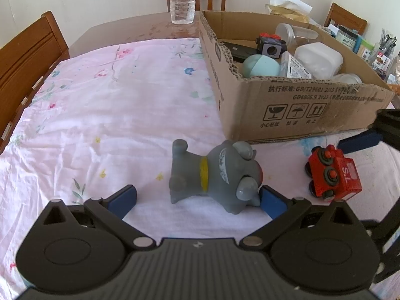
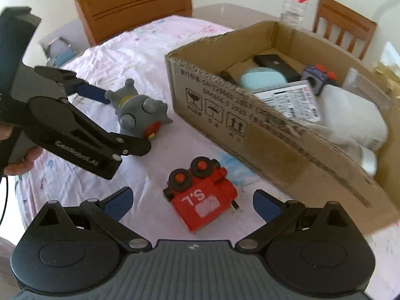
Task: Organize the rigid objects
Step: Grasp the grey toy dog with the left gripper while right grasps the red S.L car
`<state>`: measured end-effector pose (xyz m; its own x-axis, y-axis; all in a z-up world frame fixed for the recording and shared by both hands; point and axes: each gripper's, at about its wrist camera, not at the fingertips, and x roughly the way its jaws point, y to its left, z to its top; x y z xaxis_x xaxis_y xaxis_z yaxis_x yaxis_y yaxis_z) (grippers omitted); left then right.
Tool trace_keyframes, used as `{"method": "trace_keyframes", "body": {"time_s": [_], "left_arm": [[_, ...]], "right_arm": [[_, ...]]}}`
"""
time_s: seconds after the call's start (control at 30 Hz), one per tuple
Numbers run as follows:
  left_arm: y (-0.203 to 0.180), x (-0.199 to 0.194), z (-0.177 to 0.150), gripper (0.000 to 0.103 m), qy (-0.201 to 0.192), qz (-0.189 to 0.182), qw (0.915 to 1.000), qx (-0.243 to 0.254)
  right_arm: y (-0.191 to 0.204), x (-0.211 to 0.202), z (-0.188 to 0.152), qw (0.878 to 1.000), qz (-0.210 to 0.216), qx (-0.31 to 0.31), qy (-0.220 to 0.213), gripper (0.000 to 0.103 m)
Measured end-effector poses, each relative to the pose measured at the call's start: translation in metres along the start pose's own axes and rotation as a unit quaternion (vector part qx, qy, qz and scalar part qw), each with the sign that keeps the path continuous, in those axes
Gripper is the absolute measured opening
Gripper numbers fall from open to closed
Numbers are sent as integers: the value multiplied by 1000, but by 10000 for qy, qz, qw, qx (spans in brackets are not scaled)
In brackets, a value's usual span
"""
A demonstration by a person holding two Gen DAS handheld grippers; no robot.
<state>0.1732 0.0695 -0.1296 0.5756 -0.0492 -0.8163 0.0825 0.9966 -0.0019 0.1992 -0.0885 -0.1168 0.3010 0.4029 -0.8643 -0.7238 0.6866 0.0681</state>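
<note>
A grey rubber dog toy (image 1: 215,175) with a yellow collar lies on its side on the pink floral cloth. My left gripper (image 1: 197,198) is open just in front of it, its right blue pad touching the dog's ear. A red toy train car (image 1: 333,175) lies tipped over to the right. In the right wrist view the red train car (image 2: 202,195) sits between the spread blue pads of my open right gripper (image 2: 192,203), untouched. The grey dog (image 2: 137,110) and the left gripper (image 2: 120,122) appear beyond it.
An open cardboard box (image 1: 287,105) stands at the right, holding a teal egg-shaped object (image 1: 261,66), a grey toy car (image 1: 271,46) and white plastic containers (image 1: 317,58). A water bottle (image 1: 182,0) stands at the far edge. Wooden chairs (image 1: 27,57) surround the table.
</note>
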Motion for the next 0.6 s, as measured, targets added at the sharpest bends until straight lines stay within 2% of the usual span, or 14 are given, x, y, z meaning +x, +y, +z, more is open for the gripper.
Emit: {"method": "trace_keyframes", "body": {"time_s": [0.2,0.3,0.43,0.6], "left_arm": [[-1,-1,-1,103,-32,4,10000,-8],[-1,-1,-2,103,-75,28,10000,-46],[-3,-1,-1,103,-92,99,9998,-117],[-13,-2,2,100,-141,262,9995,-88]], "right_arm": [[25,-3,-5,9972,423,-543,285,103],[38,-1,-11,9952,205,-939,208,103],[37,-3,-18,9962,203,-845,-25,103],[35,-5,-19,9964,196,-822,-91,103]]}}
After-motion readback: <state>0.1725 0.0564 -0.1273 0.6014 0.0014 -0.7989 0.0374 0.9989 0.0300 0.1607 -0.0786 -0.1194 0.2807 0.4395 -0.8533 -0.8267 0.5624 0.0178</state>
